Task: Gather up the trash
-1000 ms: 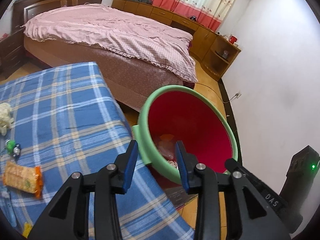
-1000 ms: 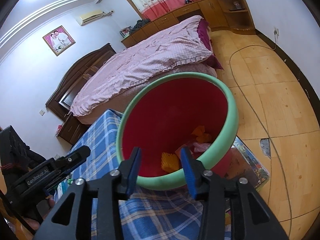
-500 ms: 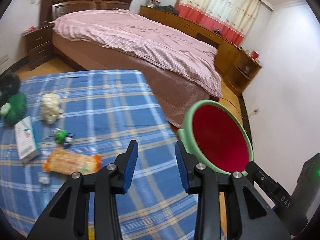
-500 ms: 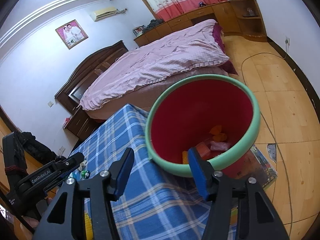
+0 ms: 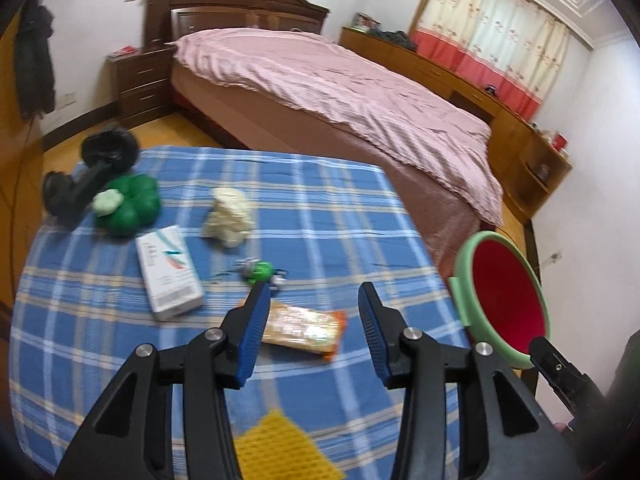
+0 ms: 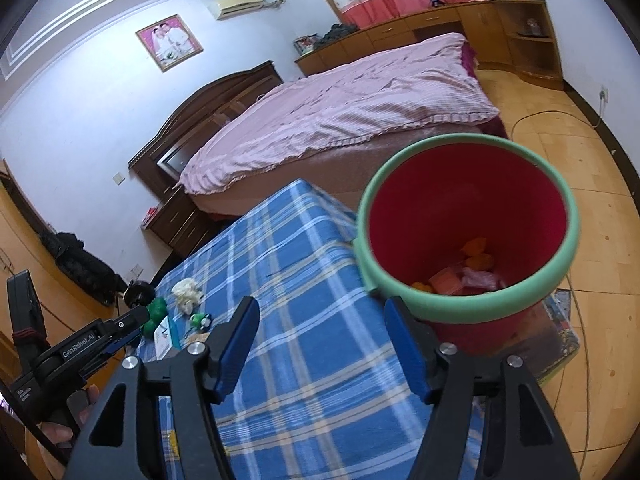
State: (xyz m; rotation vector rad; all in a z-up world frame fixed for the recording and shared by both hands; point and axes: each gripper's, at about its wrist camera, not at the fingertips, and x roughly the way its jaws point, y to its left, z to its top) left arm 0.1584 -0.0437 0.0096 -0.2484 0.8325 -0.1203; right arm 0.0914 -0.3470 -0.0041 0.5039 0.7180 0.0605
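Note:
My left gripper is open and empty, hovering just above an orange snack wrapper on the blue plaid table. A white box, a crumpled white tissue, a small green toy and a yellow item also lie there. My right gripper is open and empty over the table's right edge, beside the red bin with a green rim, which holds orange and pink trash. The bin also shows in the left wrist view.
A green plush and a black stand sit at the table's far left. A pink-covered bed stands behind the table. A cable runs over the wooden floor right of the bin.
My left gripper has swung left from the bin to over the snack wrapper. My right gripper has opened wider and drawn back from the bin toward the table.

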